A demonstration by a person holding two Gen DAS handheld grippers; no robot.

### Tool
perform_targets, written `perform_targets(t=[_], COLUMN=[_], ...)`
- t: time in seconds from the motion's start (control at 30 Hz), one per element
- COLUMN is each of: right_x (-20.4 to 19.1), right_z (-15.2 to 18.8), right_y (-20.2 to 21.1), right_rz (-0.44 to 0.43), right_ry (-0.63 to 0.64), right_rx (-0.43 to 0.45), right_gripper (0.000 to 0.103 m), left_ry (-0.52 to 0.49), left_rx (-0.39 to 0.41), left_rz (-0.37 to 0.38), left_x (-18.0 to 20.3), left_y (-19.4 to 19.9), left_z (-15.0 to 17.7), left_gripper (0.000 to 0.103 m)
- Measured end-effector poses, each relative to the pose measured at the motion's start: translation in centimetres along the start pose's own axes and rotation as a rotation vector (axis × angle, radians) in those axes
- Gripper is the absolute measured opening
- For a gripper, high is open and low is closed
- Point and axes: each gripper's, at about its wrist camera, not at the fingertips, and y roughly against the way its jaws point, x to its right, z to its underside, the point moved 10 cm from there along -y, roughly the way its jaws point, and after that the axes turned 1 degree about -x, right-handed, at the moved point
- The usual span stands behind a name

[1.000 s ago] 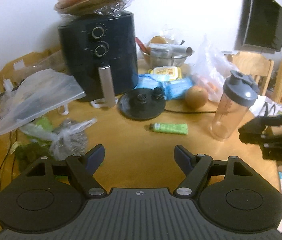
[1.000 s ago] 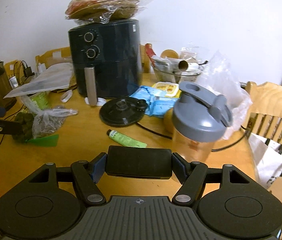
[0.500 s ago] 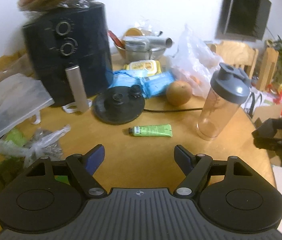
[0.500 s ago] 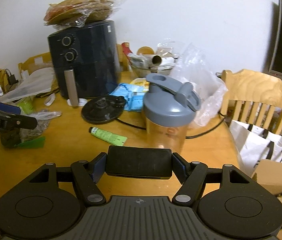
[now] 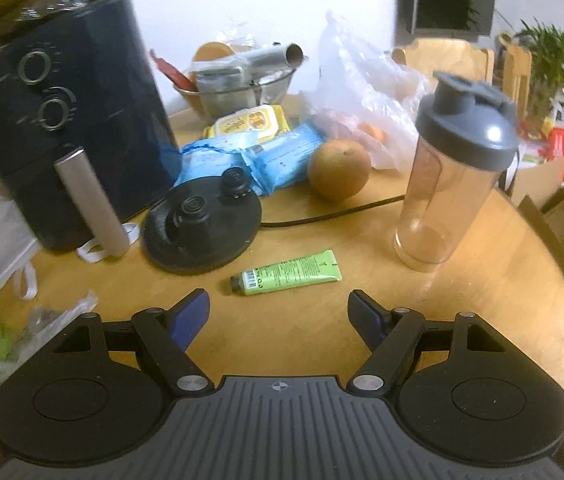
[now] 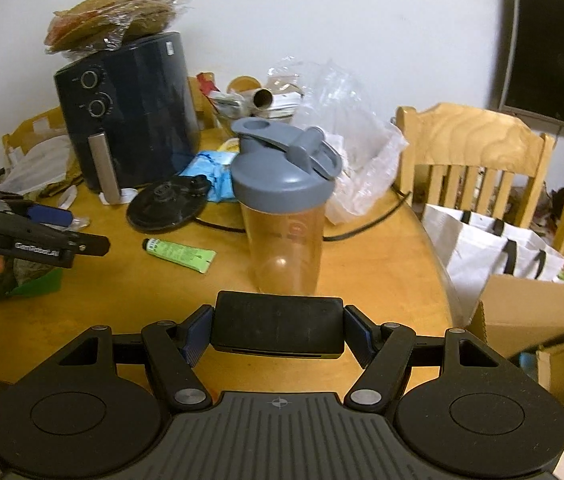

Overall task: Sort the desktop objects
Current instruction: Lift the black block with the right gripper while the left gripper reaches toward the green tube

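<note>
The round wooden tabletop (image 5: 481, 320) carries everything, and the black air fryer (image 5: 82, 120) at its far left is the biggest thing on it, with a bagged stack of flatbreads (image 6: 114, 4) on its top. Right of the air fryer, well apart from it, stands the clear shaker bottle (image 5: 453, 168) with a grey lid, upright and empty. A crumpled clear plastic bag (image 5: 361, 80) lies behind the bottle. Just in front of the air fryer sits the black kettle base (image 5: 202, 228), its cord running off toward the bottle. A round brown fruit (image 5: 338, 169) rests between the air fryer and the bottle, beside blue packets (image 5: 266, 156). The small green tube (image 5: 287, 273) lies flat, in front of the kettle base.

The left tool (image 5: 278, 314) hangs over bare wood near the green tube, its jaws spread with nothing between them. The right tool (image 6: 278, 334) pinches a flat black rectangular block (image 6: 278, 326), just in front of the bottle.
</note>
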Motion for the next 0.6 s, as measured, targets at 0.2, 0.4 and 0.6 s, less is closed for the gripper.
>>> perform_targets(t=[0.2,0.4,0.6], right_x=[1.2,2.6,3.8], right_z=[1.3,2.0,2.2], right_y=[0.1,0.4,0.5], right_rz=[0.028,0.070,0.105], right_ry=[-0.044,-0.074,-0.098], right_rx=[-0.038,-0.060,-0.080], right_gripper=[0.072,0.072,0.072], left_ry=[-0.107,-0.204,-0.254], left_rx=[-0.009,-0.044,-0.090], left_rz=[-0.002,-0.006,0.017], left_x=[0.8,1.5,2.0], left_y=[-3.4,-7.4,-10.4], left_z=[-0.5,-0.5,-0.2], left_gripper=[0.076,0.076,0.076])
